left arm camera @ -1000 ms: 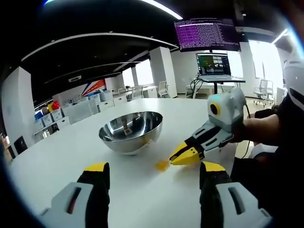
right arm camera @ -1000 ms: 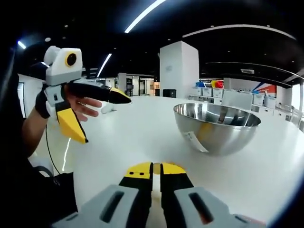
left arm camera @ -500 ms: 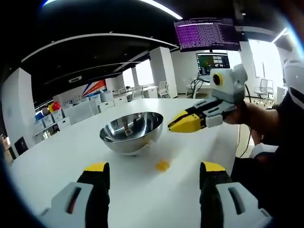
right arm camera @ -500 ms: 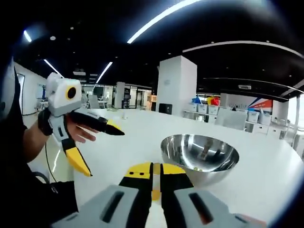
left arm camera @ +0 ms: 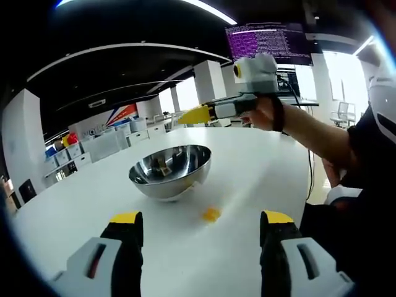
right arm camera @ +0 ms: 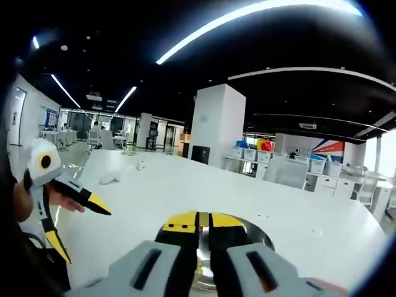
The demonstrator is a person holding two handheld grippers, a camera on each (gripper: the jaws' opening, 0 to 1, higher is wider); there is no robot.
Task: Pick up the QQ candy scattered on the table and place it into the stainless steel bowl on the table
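Left gripper view: the left tool (left arm camera: 197, 224) rises from the bottom with its two yellow-tipped jaws spread wide, holding nothing, above the white desk (left arm camera: 260, 161). A steel bowl (left arm camera: 170, 171) sits on the desk ahead. One yellow candy (left arm camera: 211, 214) lies on the desk just beside the bowl, between the open jaws in the picture but beyond them. The right tool (left arm camera: 197, 114), held in a person's hand (left arm camera: 263, 113), is stretched out over the bowl with its jaws together. Whether a candy is pinched at the tip is too small to tell here.

Right gripper view: the right tool (right arm camera: 199, 221) points down toward the bowl (right arm camera: 257, 234), whose rim shows past the jaws. The jaws are pressed nearly shut, and a sliver of yellow between them looks like a candy, though this is uncertain. The left tool (right arm camera: 77, 219) shows at the left edge, jaws apart.

The step in hand seems to be carrying a candy to the bowl. The next move likely calls for parting the jaws while the tip is over the bowl, then going for the candy on the desk.
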